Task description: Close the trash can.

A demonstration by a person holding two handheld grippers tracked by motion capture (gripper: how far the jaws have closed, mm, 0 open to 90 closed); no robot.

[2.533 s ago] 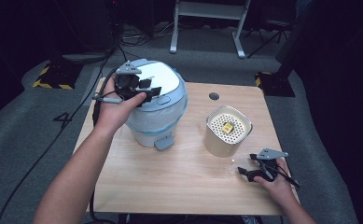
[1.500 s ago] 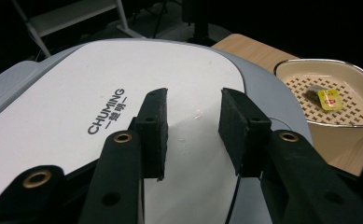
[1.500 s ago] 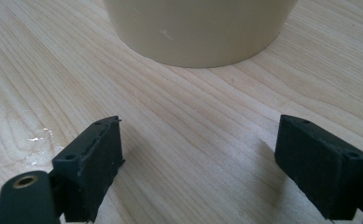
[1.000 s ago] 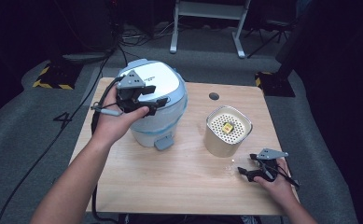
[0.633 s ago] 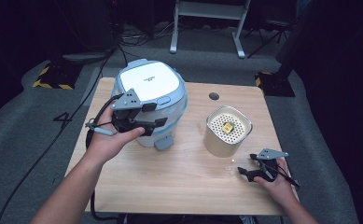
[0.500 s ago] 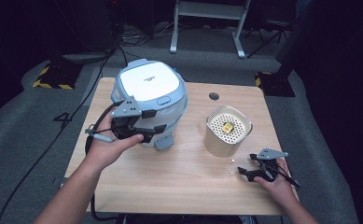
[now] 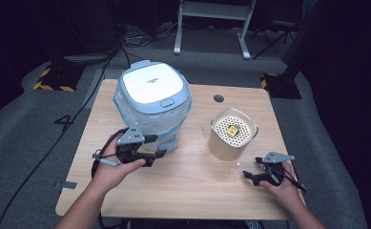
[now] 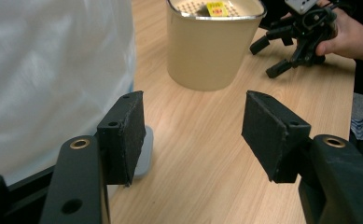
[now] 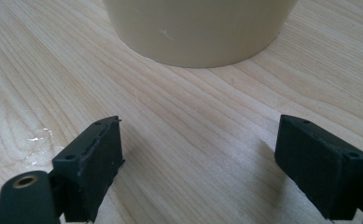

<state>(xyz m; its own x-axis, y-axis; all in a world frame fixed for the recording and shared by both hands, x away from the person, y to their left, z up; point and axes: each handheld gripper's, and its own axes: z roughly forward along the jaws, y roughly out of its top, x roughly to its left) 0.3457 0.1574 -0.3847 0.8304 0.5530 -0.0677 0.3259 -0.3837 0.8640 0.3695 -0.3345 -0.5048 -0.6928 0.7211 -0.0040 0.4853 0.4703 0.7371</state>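
While both grippers' fingers are held apart and empty, the blue-and-white cooker is flanked just left of the left gripper.

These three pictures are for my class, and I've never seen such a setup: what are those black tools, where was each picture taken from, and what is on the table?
A person sits at a wooden table with a hand-held gripper in each hand. The high view looks down from above: the left gripper is low beside a blue-and-white lidded bin, and the right gripper rests near a cream container with a perforated top. The other two pictures come from cameras riding on each gripper, looking along its black fingers. Both grippers are open and hold nothing.
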